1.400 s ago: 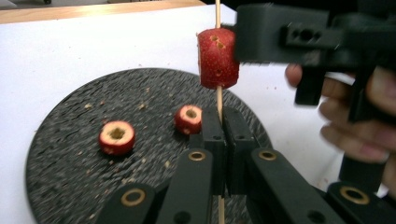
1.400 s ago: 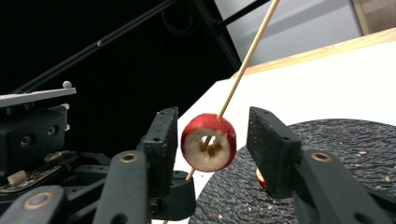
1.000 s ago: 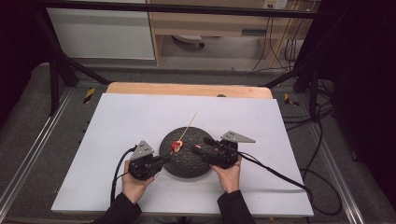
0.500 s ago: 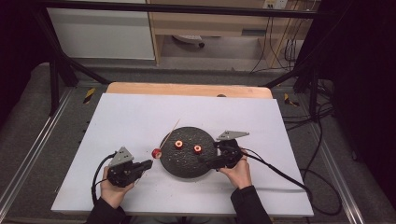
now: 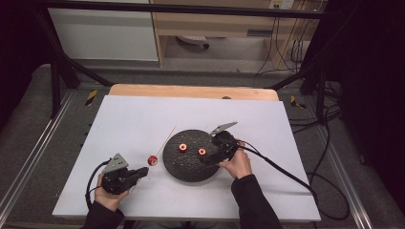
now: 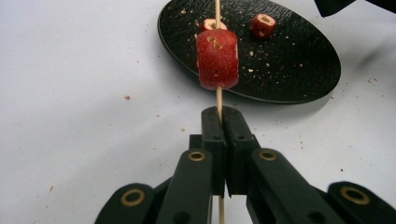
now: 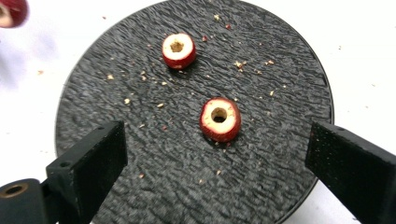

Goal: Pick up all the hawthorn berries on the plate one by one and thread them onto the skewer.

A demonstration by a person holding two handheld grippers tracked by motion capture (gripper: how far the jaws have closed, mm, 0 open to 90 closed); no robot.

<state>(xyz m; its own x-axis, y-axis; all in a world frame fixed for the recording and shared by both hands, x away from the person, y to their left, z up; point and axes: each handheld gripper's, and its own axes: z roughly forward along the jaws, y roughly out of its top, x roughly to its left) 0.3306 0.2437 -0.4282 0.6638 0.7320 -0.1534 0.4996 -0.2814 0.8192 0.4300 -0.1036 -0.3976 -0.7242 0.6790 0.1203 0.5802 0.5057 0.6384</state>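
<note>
Over the white counter (image 5: 143, 119) in the high view, the left gripper (image 5: 141, 172) held a wooden skewer (image 5: 165, 137) carrying one red fruit piece (image 5: 152, 160) just left of the black plate (image 5: 184, 169), while the right gripper (image 5: 208, 158) hovered above the plate's right side. From the left gripper view, its fingers (image 6: 214, 140) were clamped tight on the skewer (image 6: 218, 98), the threaded fruit piece (image 6: 217, 58) upright just beyond them. Seen from the right gripper view, its fingers (image 7: 88, 161) stood wide apart and empty over the plate (image 7: 154, 158), flanking the near cored piece (image 7: 220, 119), with the far cored piece (image 7: 178, 49) beyond.
</note>
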